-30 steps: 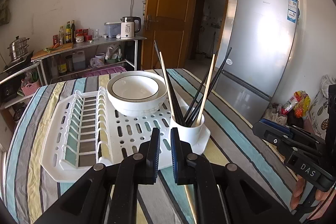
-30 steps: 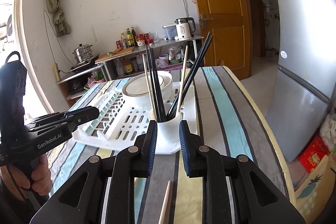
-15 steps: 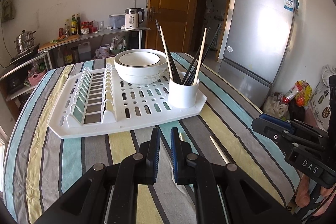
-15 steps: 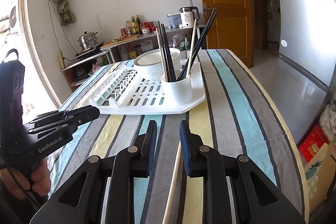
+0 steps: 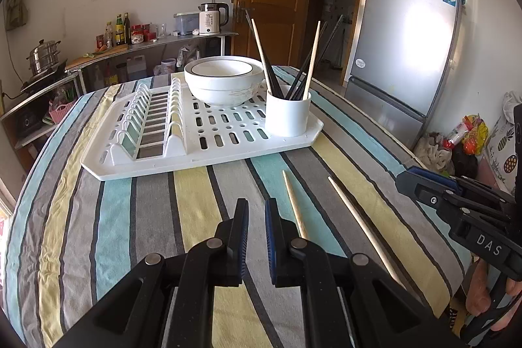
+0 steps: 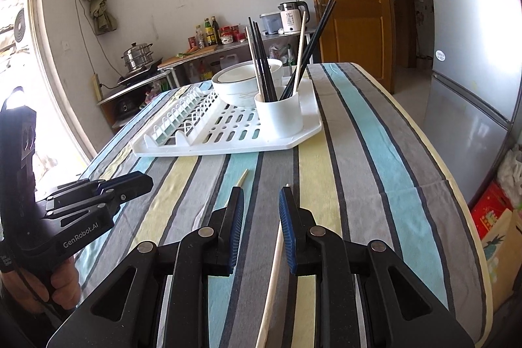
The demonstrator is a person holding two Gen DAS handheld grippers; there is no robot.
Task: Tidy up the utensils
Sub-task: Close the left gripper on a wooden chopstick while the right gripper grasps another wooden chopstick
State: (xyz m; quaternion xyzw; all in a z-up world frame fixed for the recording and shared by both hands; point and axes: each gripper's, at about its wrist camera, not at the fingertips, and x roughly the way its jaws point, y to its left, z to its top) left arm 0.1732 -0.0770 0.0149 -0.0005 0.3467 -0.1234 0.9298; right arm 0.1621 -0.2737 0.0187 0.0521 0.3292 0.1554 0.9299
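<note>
Two light wooden chopsticks lie loose on the striped tablecloth: one [image 5: 294, 204] just right of my left gripper [image 5: 256, 211], the other [image 5: 362, 225] further right. In the right wrist view one chopstick [image 6: 242, 177] is left of my right gripper [image 6: 260, 201] and the other [image 6: 273, 269] runs under it between the fingers. Both grippers hover above the cloth, empty, jaws a small gap apart. A white cup [image 5: 287, 111] on the white drying rack [image 5: 195, 149] holds several black and wooden chopsticks; it also shows in the right wrist view [image 6: 280, 116].
A white bowl [image 5: 224, 79] sits on the rack behind the cup. The table's right edge [image 6: 456, 194] drops toward a silver fridge [image 5: 407, 31]. A shelf with a kettle, bottles and a pot stands by the far wall.
Both grippers have pulled back from the rack toward the table's near end. The two loose chopsticks on the cloth have come into full view.
</note>
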